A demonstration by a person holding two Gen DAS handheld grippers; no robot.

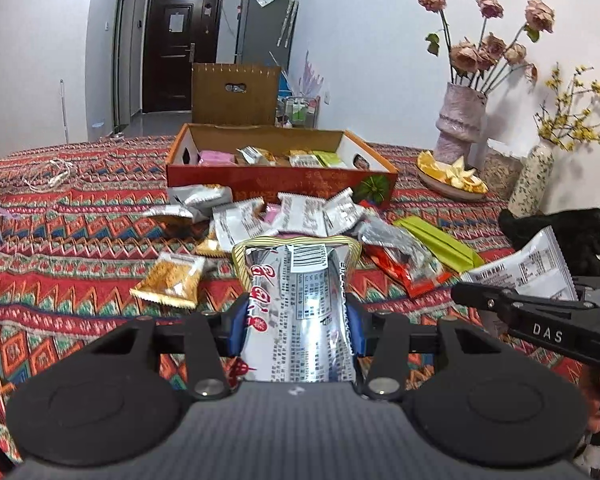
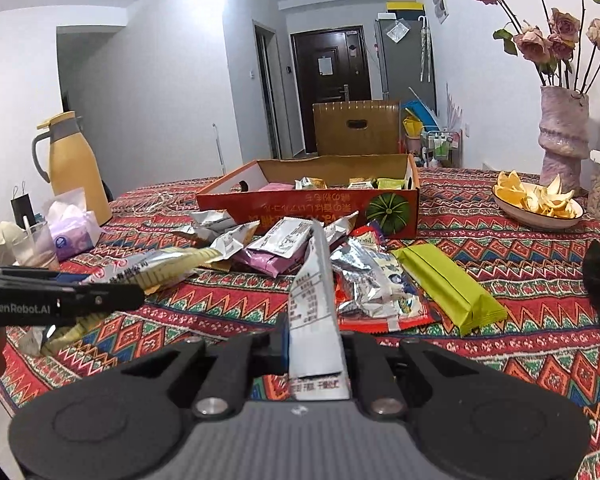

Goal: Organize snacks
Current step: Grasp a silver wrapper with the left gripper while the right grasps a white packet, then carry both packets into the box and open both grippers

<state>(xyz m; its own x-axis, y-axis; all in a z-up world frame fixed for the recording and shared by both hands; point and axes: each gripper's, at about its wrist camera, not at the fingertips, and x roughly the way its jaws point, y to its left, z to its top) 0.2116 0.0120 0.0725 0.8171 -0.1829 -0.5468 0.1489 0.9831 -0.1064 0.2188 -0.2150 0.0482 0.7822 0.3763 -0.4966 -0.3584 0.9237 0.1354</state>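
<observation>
My left gripper (image 1: 298, 322) is shut on a silver snack packet with a gold-striped end (image 1: 300, 300), held above the table. My right gripper (image 2: 316, 340) is shut on a thin white snack packet (image 2: 316, 304), held edge-up. It also shows at the right of the left wrist view (image 1: 528, 272). An open red cardboard box (image 1: 280, 184), (image 2: 300, 204) with several snacks inside stands at mid-table. A heap of loose snack packets (image 1: 284, 216), (image 2: 284, 240) lies in front of it. A green packet (image 2: 448, 284) and a golden packet (image 1: 172, 280) lie apart.
A plate of orange peel (image 2: 536, 200), a pink vase of dried roses (image 2: 564, 136) and a jar stand at right. A yellow thermos (image 2: 72, 164), tissue pack (image 2: 70, 232) and cup stand at left. A chair back (image 1: 236, 92) is behind the table.
</observation>
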